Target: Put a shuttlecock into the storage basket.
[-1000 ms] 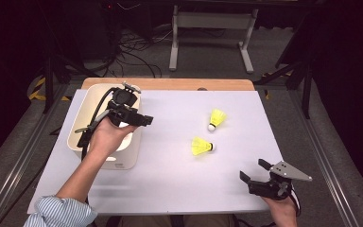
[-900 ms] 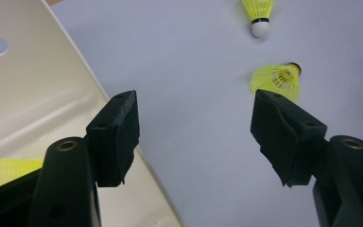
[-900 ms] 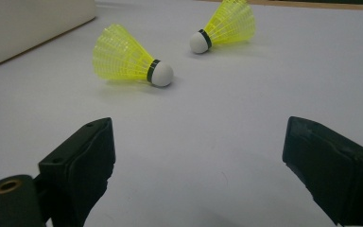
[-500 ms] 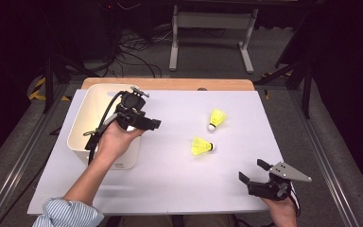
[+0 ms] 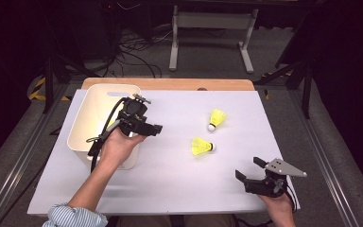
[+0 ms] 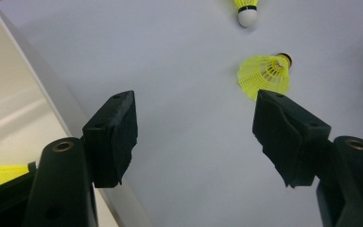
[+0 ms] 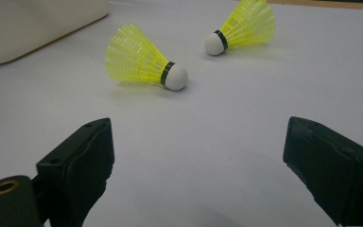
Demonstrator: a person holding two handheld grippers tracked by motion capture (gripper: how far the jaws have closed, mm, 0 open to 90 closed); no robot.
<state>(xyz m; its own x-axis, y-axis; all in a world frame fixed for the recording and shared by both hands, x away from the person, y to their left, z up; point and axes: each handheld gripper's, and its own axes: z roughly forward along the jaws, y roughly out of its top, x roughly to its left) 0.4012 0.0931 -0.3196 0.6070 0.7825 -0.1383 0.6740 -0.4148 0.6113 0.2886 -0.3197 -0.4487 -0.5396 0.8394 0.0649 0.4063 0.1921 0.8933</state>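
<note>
Left gripper hangs over the white bin's rim, jaws wide apart and empty, pointed toward the nearer shuttlecock well ahead on the table. Right gripper, jaws also apart, waits at the near edge. Looks like a reach: next, straddle that yellow skirt and close.

Two yellow shuttlecocks lie on the table, a third in the one white bin.
</note>
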